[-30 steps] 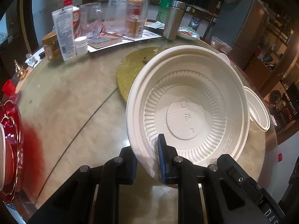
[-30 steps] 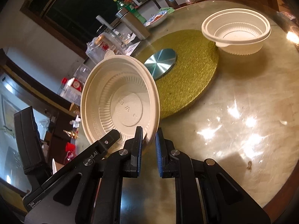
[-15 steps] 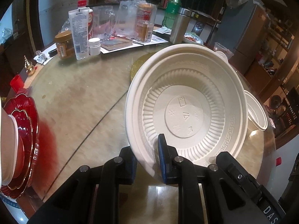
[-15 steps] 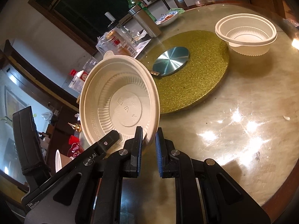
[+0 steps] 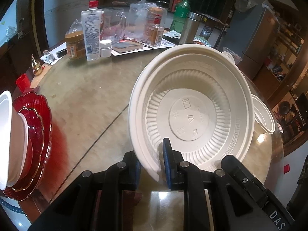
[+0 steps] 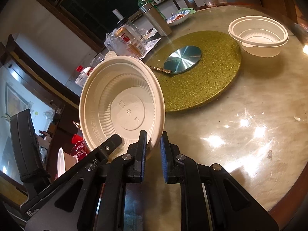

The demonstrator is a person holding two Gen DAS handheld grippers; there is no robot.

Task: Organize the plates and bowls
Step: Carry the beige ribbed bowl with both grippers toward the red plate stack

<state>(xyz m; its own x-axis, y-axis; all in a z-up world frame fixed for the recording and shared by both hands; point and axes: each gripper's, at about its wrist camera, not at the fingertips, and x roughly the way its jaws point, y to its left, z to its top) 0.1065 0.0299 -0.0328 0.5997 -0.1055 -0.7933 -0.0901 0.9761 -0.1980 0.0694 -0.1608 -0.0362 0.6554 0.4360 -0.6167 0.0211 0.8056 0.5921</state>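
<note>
A large white plastic bowl [image 5: 190,113] is held tilted above the bench [image 5: 92,100], its ribbed inside facing both cameras. The left tongs [image 5: 152,162] are nearly closed on the bowl's near rim, one blue pad inside the wall and one outside. The right tongs [image 6: 153,153] pinch the rim of the same bowl at its lower right edge, their narrow gap filled by the rim. A second, smaller white bowl [image 6: 258,36] stands upright at the far right of the bench, just beyond the gold turntable disc [image 6: 198,73]. At the left edge, red scalloped plates [image 5: 34,134] lie stacked with a white bowl [image 5: 7,134] on top. Far across the bench stand bottles and jars [image 5: 92,34], apart from the work. The step in hand appears to be carrying the large bowl toward a stack. The next move likely calls for levelling the bowl, lowering it squarely onto its destination, and releasing both grips together.
</note>
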